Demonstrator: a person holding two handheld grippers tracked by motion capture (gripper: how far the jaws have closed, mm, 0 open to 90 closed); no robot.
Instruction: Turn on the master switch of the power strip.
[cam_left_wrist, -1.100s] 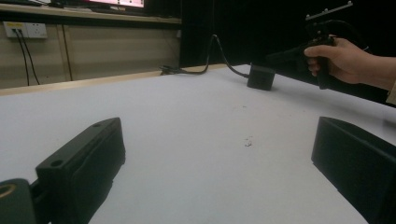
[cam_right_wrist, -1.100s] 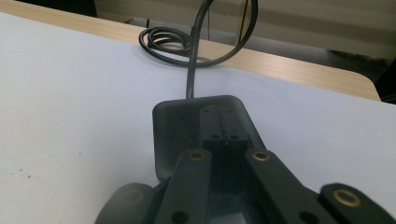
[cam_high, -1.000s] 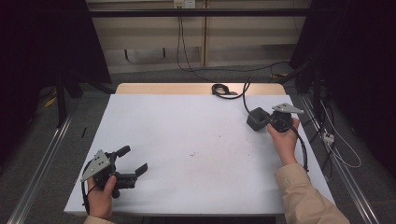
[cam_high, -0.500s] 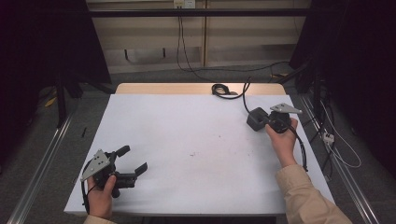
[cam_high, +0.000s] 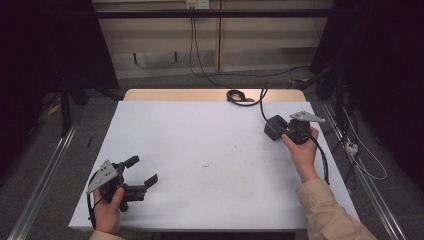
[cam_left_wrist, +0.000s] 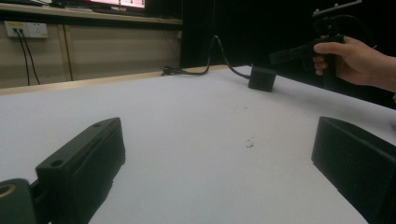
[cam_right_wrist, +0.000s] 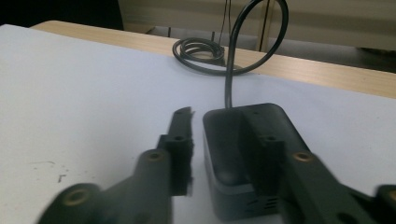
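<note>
Right tool (cam_high: 281, 131) has shifted slightly, jaws spread astride the black box's (cam_right_wrist: 247, 158) wall; left tool (cam_high: 140, 173) unchanged, spread. Coiled cable (cam_high: 239, 96) lies behind.

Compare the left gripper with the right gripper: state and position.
The left gripper stands wide open with nothing between its jaws; the right gripper has its jaws straddling one wall of the black box, not visibly clamped. The left gripper sits at the table's near left corner, while the right gripper is by the far right edge. Both are hand-held and black.
</note>
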